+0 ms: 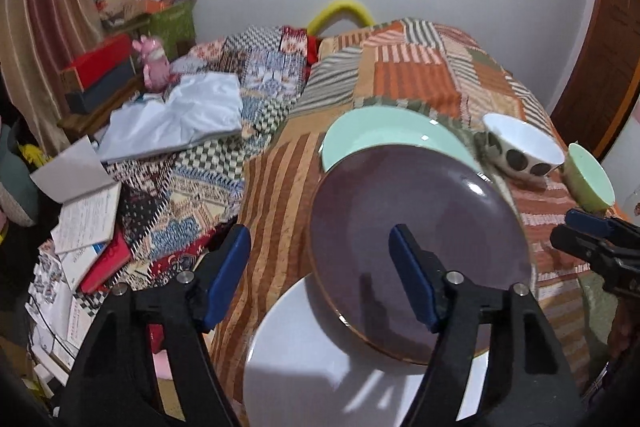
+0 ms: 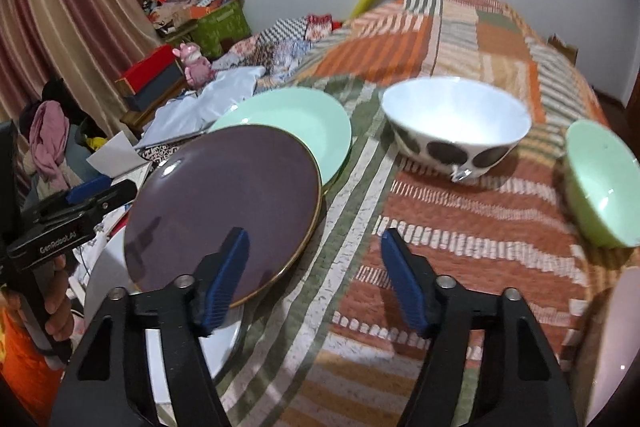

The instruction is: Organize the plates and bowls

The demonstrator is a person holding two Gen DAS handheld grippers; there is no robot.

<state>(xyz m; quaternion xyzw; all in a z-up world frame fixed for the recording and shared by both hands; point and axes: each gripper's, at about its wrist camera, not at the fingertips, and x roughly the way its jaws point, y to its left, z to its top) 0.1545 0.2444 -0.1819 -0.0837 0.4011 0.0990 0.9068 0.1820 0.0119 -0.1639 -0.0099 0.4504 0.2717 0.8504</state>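
Note:
A purple plate (image 1: 420, 247) (image 2: 228, 207) lies tilted on a white plate (image 1: 320, 367) (image 2: 224, 343) and leans on a mint green plate (image 1: 384, 135) (image 2: 296, 119). A white bowl with dark spots (image 1: 520, 147) (image 2: 456, 123) and a small green bowl (image 1: 590, 179) (image 2: 604, 183) stand to the right on the patchwork cover. My left gripper (image 1: 320, 267) is open over the purple plate's left rim, holding nothing. My right gripper (image 2: 316, 267) is open just right of the purple plate, its left finger over the rim, empty.
The dishes sit on a striped patchwork cover (image 2: 460, 227). Books and papers (image 1: 84, 223) lie off the left edge, with a grey cloth (image 1: 180, 115), boxes (image 1: 100, 71) and a curtain behind. A pale plate rim (image 2: 616, 347) shows at far right.

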